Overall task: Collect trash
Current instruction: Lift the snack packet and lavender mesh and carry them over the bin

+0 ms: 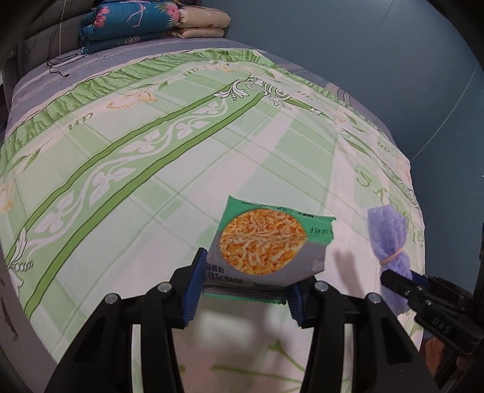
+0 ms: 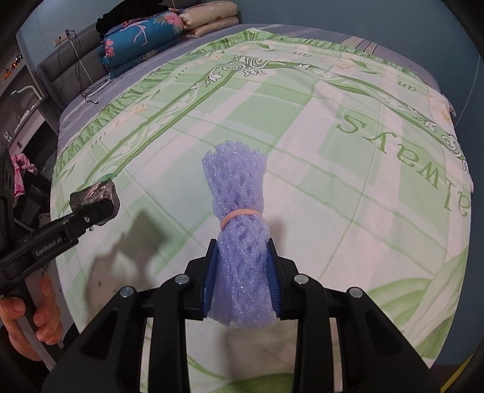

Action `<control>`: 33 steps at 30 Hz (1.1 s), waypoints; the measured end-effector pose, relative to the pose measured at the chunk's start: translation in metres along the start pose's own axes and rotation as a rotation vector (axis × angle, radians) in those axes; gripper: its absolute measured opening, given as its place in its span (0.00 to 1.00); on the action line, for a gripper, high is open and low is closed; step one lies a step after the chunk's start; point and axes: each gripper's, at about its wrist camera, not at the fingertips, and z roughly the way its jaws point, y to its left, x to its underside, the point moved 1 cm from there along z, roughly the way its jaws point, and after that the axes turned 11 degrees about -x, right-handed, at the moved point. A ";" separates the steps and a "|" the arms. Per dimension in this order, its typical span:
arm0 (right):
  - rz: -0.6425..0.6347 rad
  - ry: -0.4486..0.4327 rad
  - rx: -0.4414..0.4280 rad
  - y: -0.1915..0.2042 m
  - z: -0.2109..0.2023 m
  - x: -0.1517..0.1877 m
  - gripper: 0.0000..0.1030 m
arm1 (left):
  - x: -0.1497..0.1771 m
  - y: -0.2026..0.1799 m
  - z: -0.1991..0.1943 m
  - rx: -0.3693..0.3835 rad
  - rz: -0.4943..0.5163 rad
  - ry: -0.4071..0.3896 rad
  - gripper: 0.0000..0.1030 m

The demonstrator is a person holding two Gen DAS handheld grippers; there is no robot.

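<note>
Between the blue pads of the left gripper (image 1: 245, 290) sits a torn snack packet (image 1: 266, 245), green-edged with a picture of orange noodles on its face; the jaws are closed on its folded lower edge, and the packet stands up off the bed with a shadow beneath it. Beside it, in the right gripper (image 2: 242, 287), a roll of purple foam netting (image 2: 237, 217) bound by a rubber band (image 2: 239, 215) is pinched at a narrow setting near its lower end, its frayed top pointing away from the camera. Each gripper shows at the edge of the other's view, so the two are close together, both clear of the green checked bedspread (image 1: 145, 169). A hand (image 2: 33, 320) grips the handle of the left tool. Further out, folded quilts (image 1: 145, 27) are stacked at the head of the bed, and a dark cable (image 1: 59, 65) lies near them.

My reading is that pickup is done for both pieces and the carrying step is in hand. No bin or bag appears in either view, so the next move calls for bringing both loads over to wherever the trash goes. Grips must stay closed until then, since the packet is held only by one edge and could slip.
</note>
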 end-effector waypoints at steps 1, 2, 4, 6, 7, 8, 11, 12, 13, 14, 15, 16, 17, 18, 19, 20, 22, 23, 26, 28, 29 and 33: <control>0.000 -0.005 -0.005 0.001 -0.007 0.004 0.27 | 0.004 0.000 -0.005 0.006 -0.002 0.000 0.44; 0.003 -0.009 -0.010 0.001 -0.012 0.007 0.27 | 0.009 0.000 -0.010 0.011 -0.005 0.000 0.44; 0.008 -0.019 -0.018 0.001 -0.024 0.013 0.27 | 0.018 -0.002 -0.022 0.012 -0.006 -0.002 0.44; 0.008 -0.032 -0.025 0.001 -0.038 0.020 0.27 | 0.026 -0.006 -0.033 0.012 0.002 -0.018 0.44; 0.009 -0.041 -0.031 0.001 -0.046 0.024 0.27 | 0.031 -0.008 -0.041 0.013 0.008 -0.028 0.44; 0.010 -0.045 -0.036 0.000 -0.051 0.028 0.27 | 0.034 -0.010 -0.048 0.015 0.012 -0.036 0.44; 0.021 -0.060 -0.052 -0.002 -0.072 0.042 0.27 | 0.046 -0.021 -0.069 -0.001 0.039 -0.076 0.44; 0.024 -0.066 -0.054 -0.004 -0.079 0.047 0.27 | 0.049 -0.025 -0.076 -0.001 0.050 -0.088 0.44; 0.031 -0.073 -0.055 -0.007 -0.087 0.053 0.27 | 0.054 -0.031 -0.083 0.006 0.061 -0.096 0.44; 0.038 -0.076 -0.057 -0.009 -0.092 0.057 0.27 | 0.057 -0.035 -0.089 0.012 0.067 -0.102 0.44; 0.051 -0.083 -0.061 -0.012 -0.100 0.063 0.27 | 0.061 -0.040 -0.096 0.017 0.075 -0.110 0.44; 0.063 -0.091 -0.063 -0.016 -0.109 0.068 0.27 | 0.064 -0.045 -0.102 0.023 0.081 -0.115 0.44; 0.072 -0.099 -0.062 -0.020 -0.116 0.072 0.27 | 0.067 -0.049 -0.107 0.032 0.086 -0.121 0.44; 0.081 -0.107 -0.059 -0.023 -0.123 0.076 0.27 | 0.070 -0.054 -0.114 0.043 0.094 -0.129 0.44; 0.092 -0.116 -0.058 -0.027 -0.131 0.080 0.27 | 0.072 -0.059 -0.120 0.049 0.101 -0.135 0.44; 0.100 -0.123 -0.059 -0.030 -0.137 0.083 0.28 | 0.074 -0.064 -0.125 0.055 0.108 -0.143 0.44; 0.115 -0.144 -0.056 -0.038 -0.152 0.091 0.28 | 0.078 -0.074 -0.138 0.067 0.125 -0.162 0.44; 0.126 -0.161 -0.052 -0.042 -0.163 0.096 0.28 | 0.080 -0.078 -0.143 0.072 0.131 -0.173 0.44; 0.152 -0.198 -0.050 -0.053 -0.185 0.106 0.28 | 0.086 -0.094 -0.161 0.086 0.157 -0.209 0.44; 0.171 -0.227 -0.046 -0.061 -0.202 0.114 0.28 | 0.092 -0.105 -0.173 0.100 0.176 -0.226 0.44; 0.181 -0.239 -0.045 -0.065 -0.209 0.118 0.28 | 0.094 -0.110 -0.178 0.110 0.185 -0.233 0.44; 0.223 -0.289 -0.029 -0.081 -0.239 0.135 0.28 | 0.105 -0.134 -0.198 0.142 0.235 -0.273 0.44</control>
